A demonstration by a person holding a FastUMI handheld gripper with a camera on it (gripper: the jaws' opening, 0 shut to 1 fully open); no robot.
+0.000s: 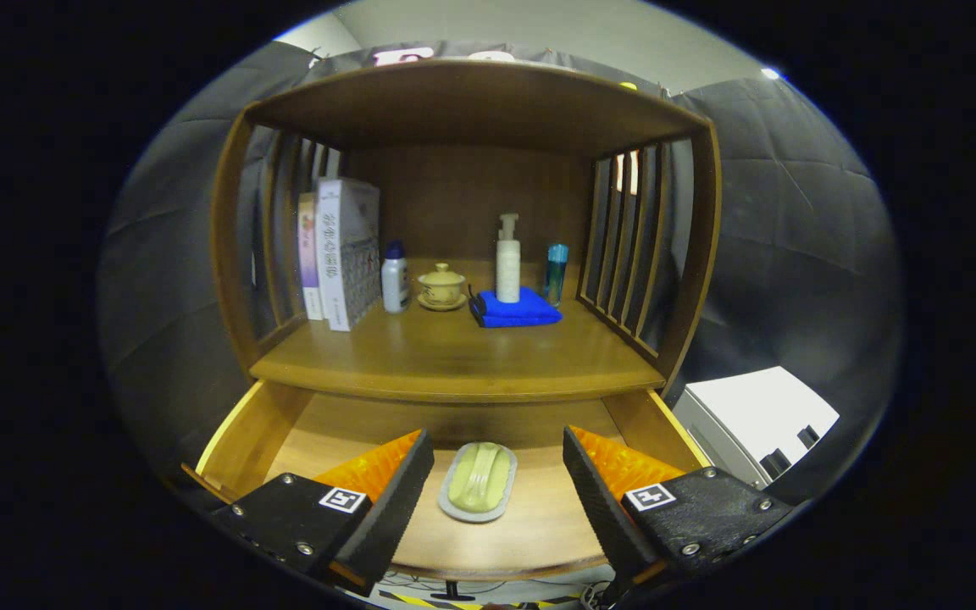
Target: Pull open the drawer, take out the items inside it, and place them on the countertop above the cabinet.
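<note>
The wooden drawer (251,415) under the cabinet is pulled out. On its floor lies a pale green soap in a grey oval dish (478,481). My gripper (498,449) hangs open above the drawer, and the dish sits between its two fingers (399,500), touched by neither. The countertop (454,360) above the drawer carries a blue folded cloth (515,309) with a white pump bottle (507,263) standing on it.
On the countertop stand books (340,250) at the left, a white bottle with a blue cap (395,278), a small lidded cup on a saucer (441,286) and a blue tube (556,271). Slatted side walls and a top shelf (471,102) enclose it. A white box (755,419) sits to the right.
</note>
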